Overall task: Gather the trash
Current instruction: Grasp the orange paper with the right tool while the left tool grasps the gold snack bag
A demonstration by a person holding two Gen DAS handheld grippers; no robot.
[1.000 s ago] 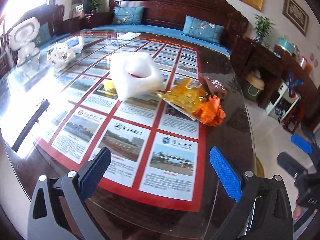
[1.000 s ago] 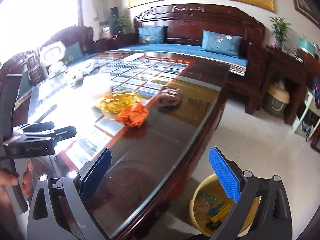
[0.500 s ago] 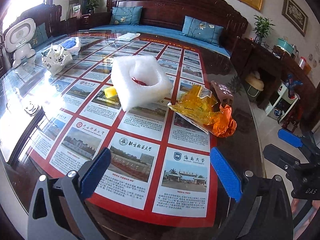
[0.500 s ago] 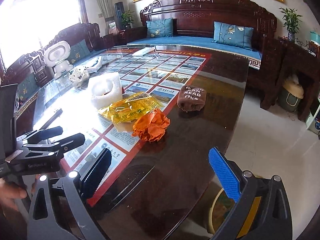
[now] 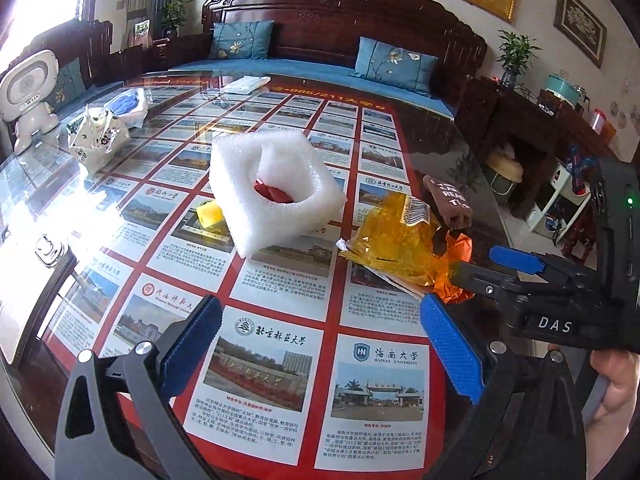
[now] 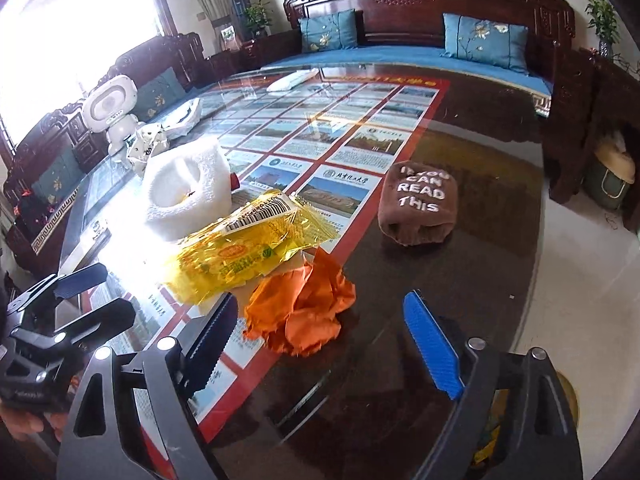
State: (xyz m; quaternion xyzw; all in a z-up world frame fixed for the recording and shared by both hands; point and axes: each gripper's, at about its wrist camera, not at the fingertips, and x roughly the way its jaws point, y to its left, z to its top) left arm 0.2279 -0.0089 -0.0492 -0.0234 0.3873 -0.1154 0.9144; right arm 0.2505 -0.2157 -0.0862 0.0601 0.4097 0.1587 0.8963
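Observation:
A crumpled orange paper [image 6: 304,312] lies on the glass table top, just ahead of my open right gripper [image 6: 324,344], between its blue pads. Behind it lie a yellow plastic wrapper [image 6: 244,248] and a white foam piece [image 6: 188,188]. A brown cloth roll [image 6: 420,204] with white letters lies to the right. In the left wrist view my left gripper [image 5: 320,348] is open and empty over the poster, with the foam [image 5: 276,192], the wrapper [image 5: 396,232] and the orange paper [image 5: 454,256] ahead; the right gripper [image 5: 480,268] reaches the orange paper from the right.
A small yellow block [image 5: 209,213] lies left of the foam. A white figurine [image 5: 98,136] and a white robot toy [image 5: 28,92] stand at the far left. A yellow bin [image 6: 560,412] sits on the floor below the table's right edge. A wooden sofa [image 5: 320,36] runs behind.
Both grippers have moved forward over the table toward the trash. The right gripper has closed in on the orange paper, now between its open pads.

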